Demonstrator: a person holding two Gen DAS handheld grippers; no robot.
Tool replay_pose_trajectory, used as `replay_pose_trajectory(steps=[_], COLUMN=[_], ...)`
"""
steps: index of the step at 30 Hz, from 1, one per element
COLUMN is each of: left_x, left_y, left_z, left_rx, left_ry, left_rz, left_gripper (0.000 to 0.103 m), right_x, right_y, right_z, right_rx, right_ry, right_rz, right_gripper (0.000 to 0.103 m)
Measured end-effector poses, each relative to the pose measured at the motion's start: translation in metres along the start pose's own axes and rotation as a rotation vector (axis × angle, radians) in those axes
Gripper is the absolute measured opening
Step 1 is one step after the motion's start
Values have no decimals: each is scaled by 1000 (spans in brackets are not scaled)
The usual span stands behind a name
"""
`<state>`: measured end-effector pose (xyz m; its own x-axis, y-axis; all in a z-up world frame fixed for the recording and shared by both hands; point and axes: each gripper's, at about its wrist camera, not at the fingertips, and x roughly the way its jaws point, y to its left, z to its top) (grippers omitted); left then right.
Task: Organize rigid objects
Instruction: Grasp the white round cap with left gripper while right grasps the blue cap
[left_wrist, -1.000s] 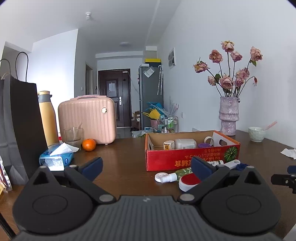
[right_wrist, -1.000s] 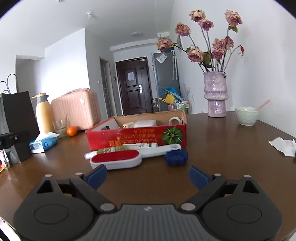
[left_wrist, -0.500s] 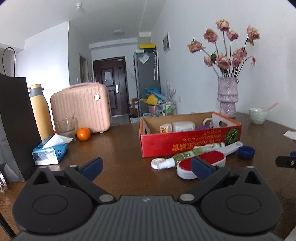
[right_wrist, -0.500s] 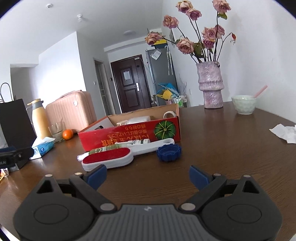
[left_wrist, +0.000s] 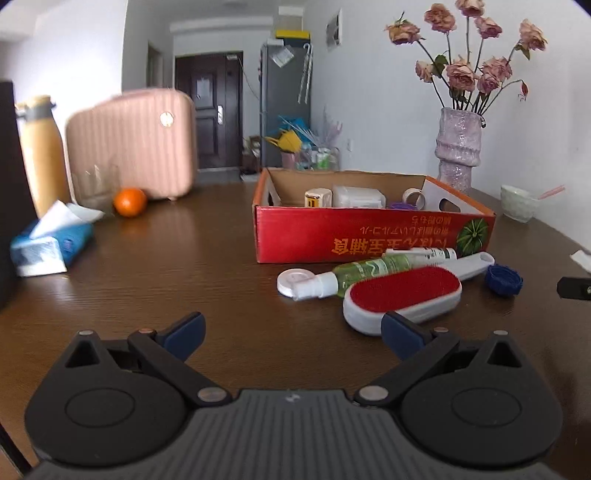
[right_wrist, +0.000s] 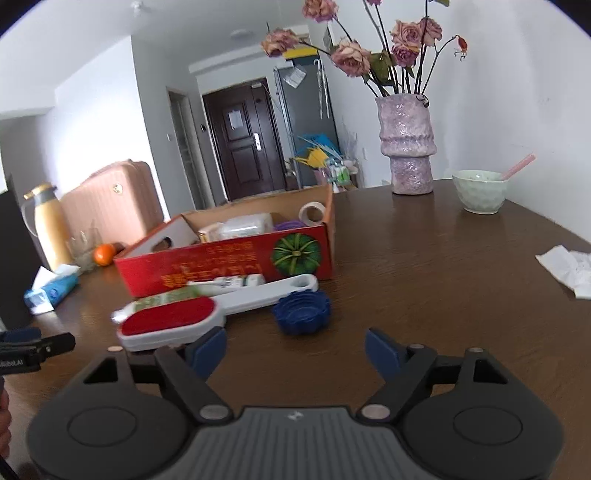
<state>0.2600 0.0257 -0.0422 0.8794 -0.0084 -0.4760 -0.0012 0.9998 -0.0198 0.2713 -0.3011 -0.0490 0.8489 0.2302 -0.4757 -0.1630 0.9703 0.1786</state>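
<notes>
A red cardboard box (left_wrist: 373, 236) (right_wrist: 229, 258) stands on the brown table and holds a tape roll (left_wrist: 414, 197), a white container (left_wrist: 356, 196) and other small items. In front of it lie a white lint brush with a red pad (left_wrist: 404, 291) (right_wrist: 170, 323), a green bottle with a white cap (left_wrist: 354, 275) and a blue ridged lid (left_wrist: 503, 279) (right_wrist: 302, 311). My left gripper (left_wrist: 293, 332) is open and empty, short of the brush. My right gripper (right_wrist: 295, 349) is open and empty, just short of the blue lid.
At the left stand a pink case (left_wrist: 133, 144), a yellow flask (left_wrist: 38, 147), a glass, an orange (left_wrist: 129, 201) and a tissue pack (left_wrist: 51, 243). A vase of dried roses (right_wrist: 406, 144), a green bowl (right_wrist: 479, 192) and crumpled paper (right_wrist: 569, 267) sit at the right.
Both grippers have moved forward toward the objects in front of the box and now look down on them more. Both stay open.
</notes>
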Motion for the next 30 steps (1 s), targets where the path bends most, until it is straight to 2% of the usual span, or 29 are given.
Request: replay_pose_trajectory(steps=[2, 4, 6, 8, 13, 18, 22, 28, 29, 30], left_x=[17, 37, 56, 74, 109, 124, 123, 121, 121, 121], left_y=[9, 23, 34, 40, 37, 28, 28, 17, 15, 13], left_z=[10, 23, 34, 47, 61, 51, 44, 35, 35, 35], left_rx=[-41, -106, -144, -142, -102, -45, -46, 35, 48, 59], left_ry=[37, 77, 109, 126, 137, 173, 179, 177, 177, 175], left_rz=[15, 2, -5, -12, -27, -66, -85, -102, -102, -103], left_gripper=[103, 96, 79, 74, 74, 74, 72, 73, 70, 62], right_x=[14, 31, 49, 62, 93, 107, 106, 102, 101, 100], right_y=[2, 4, 6, 7, 9, 8, 11, 14, 14, 14], right_z=[7, 13, 18, 25, 34, 31, 31, 27, 26, 25], right_rx=[-28, -53, -68, -66, -78, -76, -96, -111, -114, -114], right_ry=[25, 54, 79, 85, 117, 161, 155, 153, 154, 154], right_rz=[-14, -30, -40, -32, -62, -54, -58, -46, -44, -45], right_gripper=[81, 79, 73, 71, 69, 64, 55, 53, 53, 53])
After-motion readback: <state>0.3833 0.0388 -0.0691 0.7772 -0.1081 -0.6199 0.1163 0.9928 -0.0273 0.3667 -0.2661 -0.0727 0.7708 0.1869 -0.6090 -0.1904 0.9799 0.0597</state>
